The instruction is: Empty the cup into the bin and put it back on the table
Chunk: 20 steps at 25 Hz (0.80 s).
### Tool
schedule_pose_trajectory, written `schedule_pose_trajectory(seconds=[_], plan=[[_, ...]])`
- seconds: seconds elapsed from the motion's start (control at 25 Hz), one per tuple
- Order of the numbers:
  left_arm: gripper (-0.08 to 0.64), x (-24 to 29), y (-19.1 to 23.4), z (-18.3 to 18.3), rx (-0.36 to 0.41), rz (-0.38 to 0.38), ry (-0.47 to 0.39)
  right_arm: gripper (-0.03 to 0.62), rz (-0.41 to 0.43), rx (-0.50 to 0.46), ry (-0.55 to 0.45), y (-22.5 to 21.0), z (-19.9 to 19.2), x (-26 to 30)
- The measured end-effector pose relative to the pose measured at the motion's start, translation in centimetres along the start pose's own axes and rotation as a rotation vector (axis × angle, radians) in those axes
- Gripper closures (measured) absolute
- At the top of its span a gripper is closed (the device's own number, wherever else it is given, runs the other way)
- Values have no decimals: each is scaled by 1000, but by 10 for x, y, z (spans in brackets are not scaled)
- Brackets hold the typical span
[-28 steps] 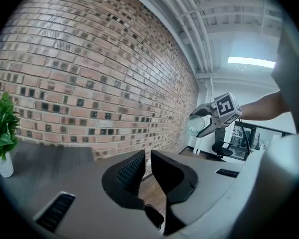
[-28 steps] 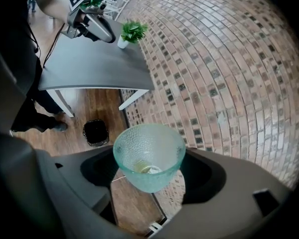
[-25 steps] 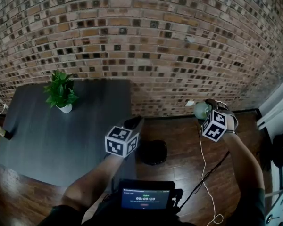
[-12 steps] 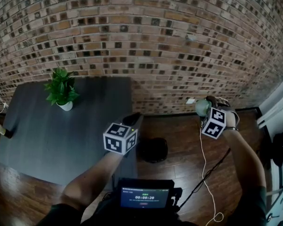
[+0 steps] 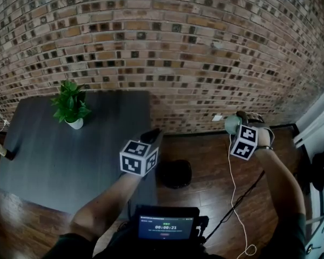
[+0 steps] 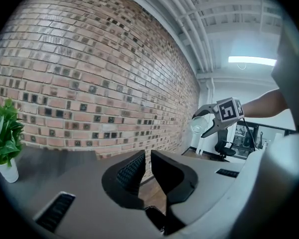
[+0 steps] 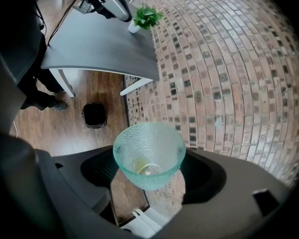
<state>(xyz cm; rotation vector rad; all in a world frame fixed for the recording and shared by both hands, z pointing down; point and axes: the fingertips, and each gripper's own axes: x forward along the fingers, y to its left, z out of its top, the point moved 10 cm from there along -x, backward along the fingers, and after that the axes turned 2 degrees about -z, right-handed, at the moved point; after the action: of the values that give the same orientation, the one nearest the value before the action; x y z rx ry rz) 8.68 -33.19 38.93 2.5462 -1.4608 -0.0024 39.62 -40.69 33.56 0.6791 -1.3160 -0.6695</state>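
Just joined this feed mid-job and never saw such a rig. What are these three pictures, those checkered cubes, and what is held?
No robot: a person holds a claw in each hand, and the marker cubes are parts of those claws. The head view looks down from the person's head; the other two views ride on the claws. The left claw is empty, jaws nearly together. The right claw grips a translucent green cup above the wood floor. The dark table bears a potted plant; the black bin stands on the floor beside it.
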Motion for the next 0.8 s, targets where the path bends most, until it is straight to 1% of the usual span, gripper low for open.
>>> schedule_pose_trajectory(seconds=[0.2, 0.28, 0.6, 0.8], plan=[[524, 0, -2, 1, 10, 6, -7, 207, -11, -37, 18, 0, 0, 0], [491, 1, -3, 0, 8, 2, 0, 207, -14, -41, 20, -1, -1, 0], [491, 1, -4, 0, 1, 2, -1, 207, -23, -99, 39, -4, -1, 0], [491, 0, -4, -1, -10, -17, -2, 207, -44, -139, 50, -3, 3, 0]])
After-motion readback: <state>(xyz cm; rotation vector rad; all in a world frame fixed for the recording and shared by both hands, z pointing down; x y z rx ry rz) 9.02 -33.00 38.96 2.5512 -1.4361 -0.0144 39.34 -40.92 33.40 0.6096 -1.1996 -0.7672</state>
